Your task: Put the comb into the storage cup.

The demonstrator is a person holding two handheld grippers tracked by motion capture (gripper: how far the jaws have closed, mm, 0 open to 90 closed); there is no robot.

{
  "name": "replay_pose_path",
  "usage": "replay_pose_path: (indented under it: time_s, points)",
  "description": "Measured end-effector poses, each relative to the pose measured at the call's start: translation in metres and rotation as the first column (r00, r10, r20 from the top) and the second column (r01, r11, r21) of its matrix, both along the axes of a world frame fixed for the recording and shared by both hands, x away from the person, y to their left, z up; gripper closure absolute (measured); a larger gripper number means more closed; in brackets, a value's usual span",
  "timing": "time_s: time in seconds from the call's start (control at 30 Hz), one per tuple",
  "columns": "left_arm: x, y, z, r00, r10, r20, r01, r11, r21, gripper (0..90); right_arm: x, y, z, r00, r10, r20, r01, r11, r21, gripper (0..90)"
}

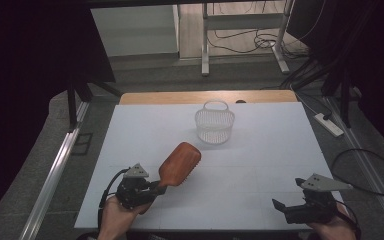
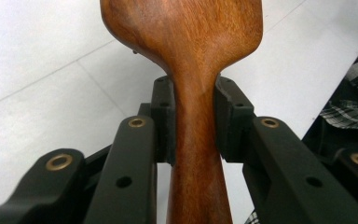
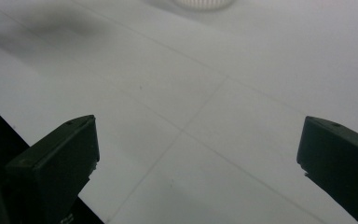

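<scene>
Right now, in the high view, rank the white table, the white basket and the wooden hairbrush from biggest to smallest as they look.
1. White table, by far the largest.
2. White basket and wooden hairbrush look about alike; the hairbrush is nearer the camera and lifted in the left gripper, so no ranking between them.

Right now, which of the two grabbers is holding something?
The left gripper: its jaws pinch the handle of the wooden hairbrush. The right gripper is open, with nothing between its jaws.
</scene>
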State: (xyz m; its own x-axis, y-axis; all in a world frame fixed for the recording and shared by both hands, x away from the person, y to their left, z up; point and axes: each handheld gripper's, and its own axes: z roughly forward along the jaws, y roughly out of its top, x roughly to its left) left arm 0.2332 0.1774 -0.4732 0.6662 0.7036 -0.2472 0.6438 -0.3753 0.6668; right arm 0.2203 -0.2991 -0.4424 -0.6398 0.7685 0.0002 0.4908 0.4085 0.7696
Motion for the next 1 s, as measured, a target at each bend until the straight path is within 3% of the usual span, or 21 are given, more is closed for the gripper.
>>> replay_pose_path:
  time_s: [0.1, 0.23, 0.3, 0.33, 0.5, 0.77, 0.9, 1.0]
  points:
    - [0.0, -0.002, 0.002, 0.9998, -0.005, 0.019, 0.005, 1.0, -0.005, 71.5, 0.002, 0.004, 0.004, 0.9988, 0.018, 0.046, -0.02, 0.999, 0.03, 0.0]
    - [0.002, -0.003, 0.005, 0.9995, -0.017, 0.025, 0.018, 0.9994, -0.029, 71.5, 0.006, 0.009, 0.006, 0.9974, 0.036, 0.063, -0.038, 0.999, 0.037, 0.0]
    - [0.002, -0.003, 0.005, 0.9994, -0.019, 0.029, 0.02, 0.9993, -0.032, 71.5, 0.007, 0.01, 0.006, 0.9972, 0.039, 0.064, -0.041, 0.998, 0.043, 0.0]
    - [0.002, -0.004, 0.006, 0.9989, -0.027, 0.038, 0.028, 0.9989, -0.036, 71.5, 0.01, 0.011, 0.009, 0.9972, 0.042, 0.062, -0.047, 0.996, 0.077, 0.0]
    - [0.003, -0.007, 0.009, 0.9979, -0.037, 0.054, 0.04, 0.9978, -0.053, 71.5, 0.016, 0.014, 0.013, 0.997, 0.055, 0.055, -0.061, 0.99, 0.131, 0.0]
    - [0.004, -0.007, 0.01, 0.9966, -0.057, 0.06, 0.063, 0.9937, -0.093, 71.5, 0.023, 0.024, 0.017, 0.9959, 0.076, 0.048, -0.083, 0.986, 0.142, 0.0]
    - [0.004, -0.008, 0.012, 0.9948, -0.06, 0.082, 0.068, 0.9928, -0.098, 71.5, 0.028, 0.035, 0.02, 0.9943, 0.102, 0.029, -0.106, 0.975, 0.196, 0.0]
    - [0.005, -0.01, 0.013, 0.994, -0.063, 0.09, 0.072, 0.9919, -0.105, 71.5, 0.031, 0.042, 0.021, 0.9932, 0.109, 0.039, -0.115, 0.976, 0.183, 0.0]
